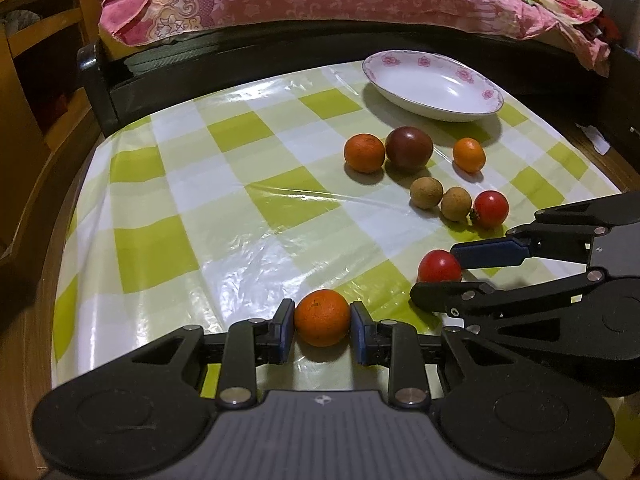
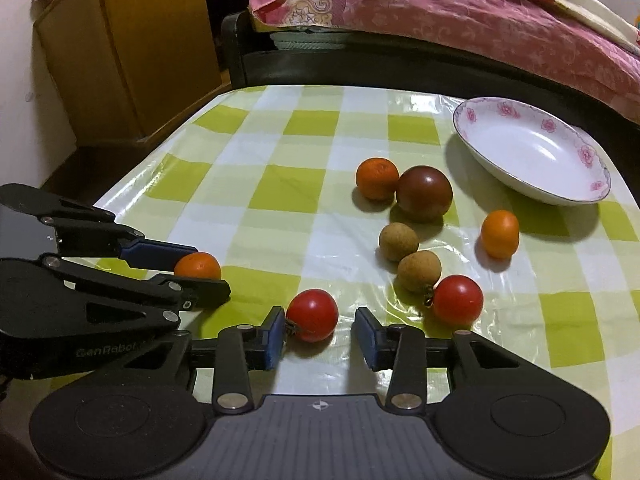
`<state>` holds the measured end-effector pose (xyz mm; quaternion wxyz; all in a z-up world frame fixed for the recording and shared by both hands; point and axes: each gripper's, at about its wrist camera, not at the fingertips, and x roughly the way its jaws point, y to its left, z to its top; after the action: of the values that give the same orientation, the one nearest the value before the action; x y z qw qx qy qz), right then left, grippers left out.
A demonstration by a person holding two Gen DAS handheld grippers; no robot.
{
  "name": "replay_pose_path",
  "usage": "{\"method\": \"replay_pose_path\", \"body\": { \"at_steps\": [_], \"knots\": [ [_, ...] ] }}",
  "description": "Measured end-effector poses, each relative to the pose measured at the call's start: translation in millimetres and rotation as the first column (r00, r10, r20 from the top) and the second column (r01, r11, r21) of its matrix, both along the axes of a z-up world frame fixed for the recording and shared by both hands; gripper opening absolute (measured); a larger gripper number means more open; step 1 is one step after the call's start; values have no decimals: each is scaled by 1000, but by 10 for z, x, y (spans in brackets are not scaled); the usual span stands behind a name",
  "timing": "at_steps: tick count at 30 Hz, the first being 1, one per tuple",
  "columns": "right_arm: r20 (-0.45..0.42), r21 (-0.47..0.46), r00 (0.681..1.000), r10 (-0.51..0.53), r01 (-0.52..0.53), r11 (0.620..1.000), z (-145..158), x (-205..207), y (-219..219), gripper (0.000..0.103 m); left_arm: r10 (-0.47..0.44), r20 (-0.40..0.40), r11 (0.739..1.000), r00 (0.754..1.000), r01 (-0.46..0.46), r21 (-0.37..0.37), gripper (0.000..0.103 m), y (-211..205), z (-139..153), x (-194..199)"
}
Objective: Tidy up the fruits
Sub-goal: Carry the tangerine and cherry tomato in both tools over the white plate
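"GenRobot" stands on the left hand-held gripper [image 2: 202, 280].

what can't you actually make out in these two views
- Right gripper on the red tomato: right wrist view shows a gap at one pad; in the left wrist view its own fingers hide the contact.
- Underside of the orange in the left gripper: lifted or resting on the tablecloth, unclear.
- The person's hands: out of view, behind the cameras.
- Plate floral rim detail: too small.
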<state>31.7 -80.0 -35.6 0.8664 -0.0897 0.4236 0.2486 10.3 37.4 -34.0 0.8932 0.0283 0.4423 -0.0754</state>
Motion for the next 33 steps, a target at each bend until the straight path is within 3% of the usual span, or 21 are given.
{"method": "replay_pose_path", "body": {
  "at_steps": [4,6,18,27,33],
  "knots": [
    [7,6,1000,2,-2,1000,10,-8,-16,33,4,1,1000,1000,-4,-5,37,7,1,-11],
    [16,-26,1000,-11,12,1000,14,-11,-12,23,1,7,1000,1000,-2,8,37,-15,-2,-13],
    [0,-3,997,-73,73,997,121,-148,-322,23,-72,7,996,997,72,43,37,-330,46,-25],
    [-4,-64,993,-115,115,991,69,-203,-496,23,-128,-5,988,992,128,88,37,-552,2,11],
    [20,-67,993,-113,114,991,21,-219,-491,27,-126,33,991,992,124,48,43,-456,-37,-31]
  ]
}}
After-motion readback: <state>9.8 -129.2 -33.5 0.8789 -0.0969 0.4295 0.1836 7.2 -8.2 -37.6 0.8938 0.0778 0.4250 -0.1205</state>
